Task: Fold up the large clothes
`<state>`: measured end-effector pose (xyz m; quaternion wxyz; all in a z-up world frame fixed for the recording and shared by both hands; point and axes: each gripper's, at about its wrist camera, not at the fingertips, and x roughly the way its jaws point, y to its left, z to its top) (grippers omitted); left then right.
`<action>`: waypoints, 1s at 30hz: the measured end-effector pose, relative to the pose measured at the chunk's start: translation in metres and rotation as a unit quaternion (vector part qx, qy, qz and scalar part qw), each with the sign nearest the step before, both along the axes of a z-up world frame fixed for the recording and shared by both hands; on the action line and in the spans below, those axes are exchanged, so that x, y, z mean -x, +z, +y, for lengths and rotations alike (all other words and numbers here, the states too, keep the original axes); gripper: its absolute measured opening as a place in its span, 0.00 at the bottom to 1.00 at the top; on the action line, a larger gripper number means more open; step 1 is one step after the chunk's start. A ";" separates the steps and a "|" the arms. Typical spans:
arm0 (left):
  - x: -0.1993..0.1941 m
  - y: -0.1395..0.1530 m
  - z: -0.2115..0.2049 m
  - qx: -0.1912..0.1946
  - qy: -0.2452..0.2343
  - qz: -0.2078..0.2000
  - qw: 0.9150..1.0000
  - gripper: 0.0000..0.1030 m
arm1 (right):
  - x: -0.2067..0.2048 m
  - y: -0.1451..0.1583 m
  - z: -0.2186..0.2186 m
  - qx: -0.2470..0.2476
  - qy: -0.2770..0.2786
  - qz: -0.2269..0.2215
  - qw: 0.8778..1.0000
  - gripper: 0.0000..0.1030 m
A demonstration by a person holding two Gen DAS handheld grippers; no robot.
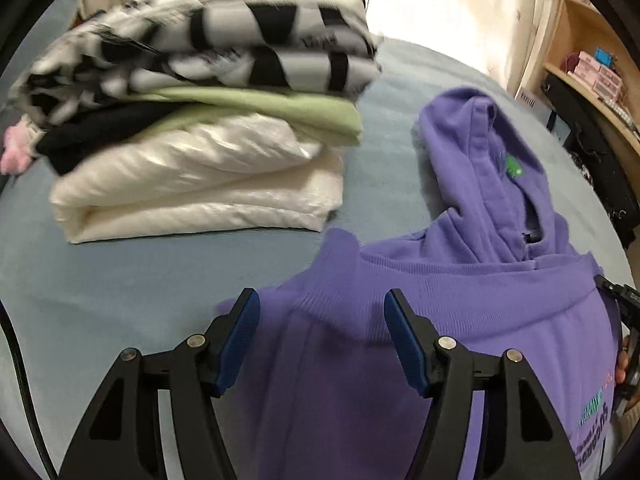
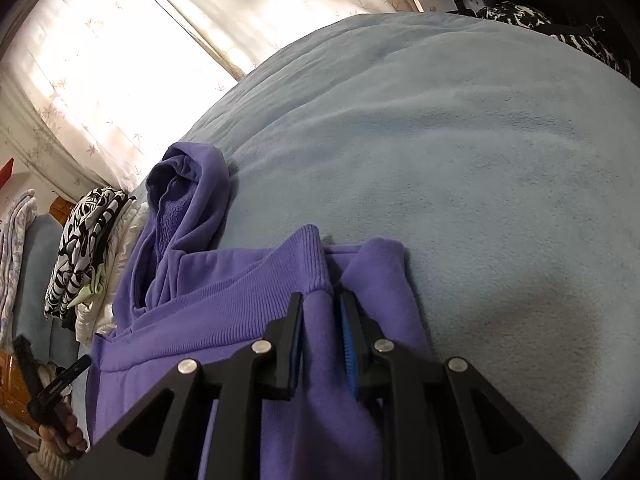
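The purple hoodie (image 1: 460, 320) lies half folded on the blue bed (image 2: 480, 160), the left claw (image 1: 320, 344) wide open and empty, the right claw (image 2: 322, 312) narrowly pinching its fabric; I would lay the fold flat before letting go.

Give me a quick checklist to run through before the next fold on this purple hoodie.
1. Left gripper clear of cloth: ok, jaws open over the purple hoodie.
2. Right gripper holding fabric: ok, jaws narrow with a fold of hoodie between the pads.
3. Hood laid flat: not ok, it stands bunched.
4. Folded stack clear of the hoodie: ok, apart.
5. Blanket beside the hoodie free: ok.
6. Sleeves tucked in: cannot tell.
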<state>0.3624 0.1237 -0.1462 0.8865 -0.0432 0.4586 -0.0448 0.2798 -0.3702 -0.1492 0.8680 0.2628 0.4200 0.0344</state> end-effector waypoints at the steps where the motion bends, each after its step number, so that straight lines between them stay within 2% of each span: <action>1: -0.005 -0.005 -0.003 -0.006 0.005 0.000 1.000 0.55 | 0.000 0.000 0.000 0.001 0.000 0.001 1.000 0.17; 2: -0.010 -0.007 -0.008 -0.020 0.009 -0.009 1.000 0.24 | -0.001 0.000 0.000 0.003 0.000 0.003 1.000 0.17; 3: -0.015 -0.010 -0.012 -0.028 0.003 -0.004 1.000 0.10 | -0.001 0.000 -0.001 0.007 0.001 0.006 1.000 0.17; 5: -0.017 -0.009 -0.018 -0.039 0.004 -0.011 0.999 0.09 | -0.004 0.003 0.004 0.029 0.004 0.017 0.999 0.17; 6: -0.011 -0.003 -0.019 -0.045 0.005 -0.038 0.998 0.09 | -0.006 0.007 0.008 0.047 0.009 0.023 0.999 0.16; 7: -0.005 0.001 -0.016 -0.047 0.012 -0.056 0.997 0.08 | -0.006 0.013 0.012 0.071 0.014 0.021 0.997 0.10; 8: -0.002 0.002 -0.010 -0.041 0.026 -0.070 0.996 0.08 | -0.003 0.023 0.017 0.101 0.013 0.002 0.995 0.10; 9: -0.002 -0.001 -0.001 -0.031 0.042 -0.069 0.996 0.08 | 0.000 0.029 0.020 0.124 0.011 -0.020 0.992 0.10; 10: -0.004 -0.007 0.007 -0.021 0.052 -0.056 0.997 0.08 | 0.000 0.027 0.022 0.136 0.011 -0.019 0.990 0.10; 11: -0.010 -0.021 0.018 0.003 0.070 -0.021 0.997 0.09 | -0.006 0.013 0.023 0.135 0.013 0.012 0.991 0.10; 12: -0.012 -0.028 0.023 0.023 0.075 -0.008 0.997 0.09 | -0.008 0.009 0.023 0.135 0.012 0.022 0.991 0.10; 14: -0.011 -0.025 0.019 0.013 0.071 -0.016 0.997 0.10 | -0.009 0.014 0.028 0.151 0.009 0.028 0.988 0.10; 18: 0.005 0.004 -0.003 -0.028 0.053 -0.051 0.997 0.13 | 0.000 0.033 0.038 0.195 -0.008 0.047 0.980 0.23; 20: 0.024 0.023 -0.014 -0.036 0.041 -0.084 0.995 0.20 | 0.012 0.045 0.051 0.238 -0.028 0.041 0.970 0.29; 21: 0.033 0.030 -0.018 -0.033 0.033 -0.093 0.995 0.24 | 0.017 0.049 0.058 0.244 -0.026 0.035 0.969 0.30; 22: 0.045 0.036 -0.025 -0.024 0.017 -0.098 0.995 0.29 | 0.025 0.054 0.066 0.241 -0.017 0.024 0.970 0.30; 24: 0.066 0.040 -0.041 -0.013 -0.011 -0.095 0.995 0.29 | 0.042 0.064 0.090 0.226 0.004 0.006 0.974 0.31; 26: 0.082 0.037 -0.058 0.003 -0.026 -0.083 0.996 0.29 | 0.056 0.066 0.111 0.190 0.036 0.005 0.981 0.33; 28: 0.103 0.030 -0.063 0.024 -0.031 -0.065 0.997 0.29 | 0.069 0.063 0.136 0.159 0.076 0.007 0.984 0.34; 30: 0.117 0.012 -0.076 0.034 -0.027 -0.038 0.998 0.29 | 0.082 0.054 0.161 0.158 0.117 0.016 0.980 0.35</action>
